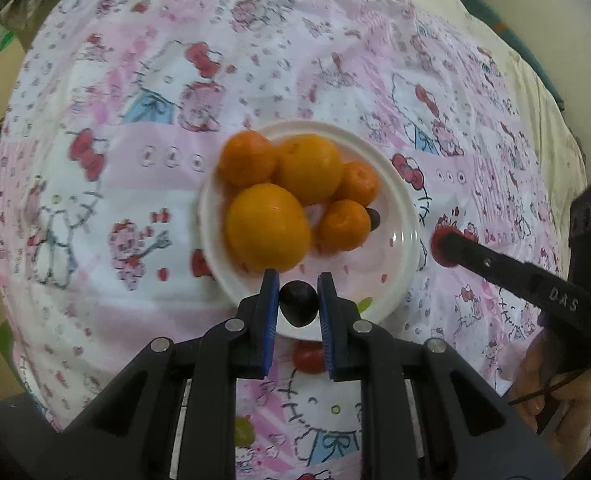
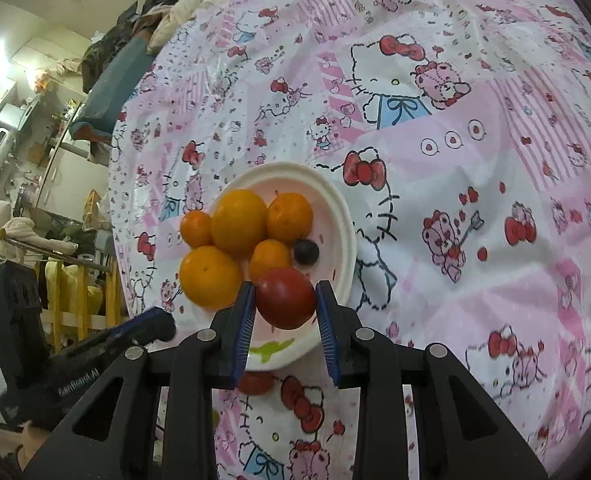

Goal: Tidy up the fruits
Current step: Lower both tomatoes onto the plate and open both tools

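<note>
— What's the left wrist view showing?

— My left gripper [image 1: 298, 304] is pinching a dark grape [image 1: 298, 303] at lower centre, jaws narrowed onto it, hanging over the near rim of the white plate [image 1: 399, 220] to join the oranges [image 1: 267, 227].

— And the right wrist view?

— My right gripper [image 2: 284, 307] is clasping a red tomato [image 2: 285, 298] at centre, jaws half open, over the same plate for the same reason, I'd say. Another tomato [image 2: 255, 383] is waiting on the cloth [image 2: 455, 200].

Plate [image 1: 399, 240] sits on the tablecloth [image 1: 135, 200], mid-desk. Five citrus fruits [image 1: 269, 226] clustered on its far-left part. Small grape [image 2: 306, 252] beside them. One tomato [image 1: 308, 356] lies on the cloth just before the plate's near rim.
</note>
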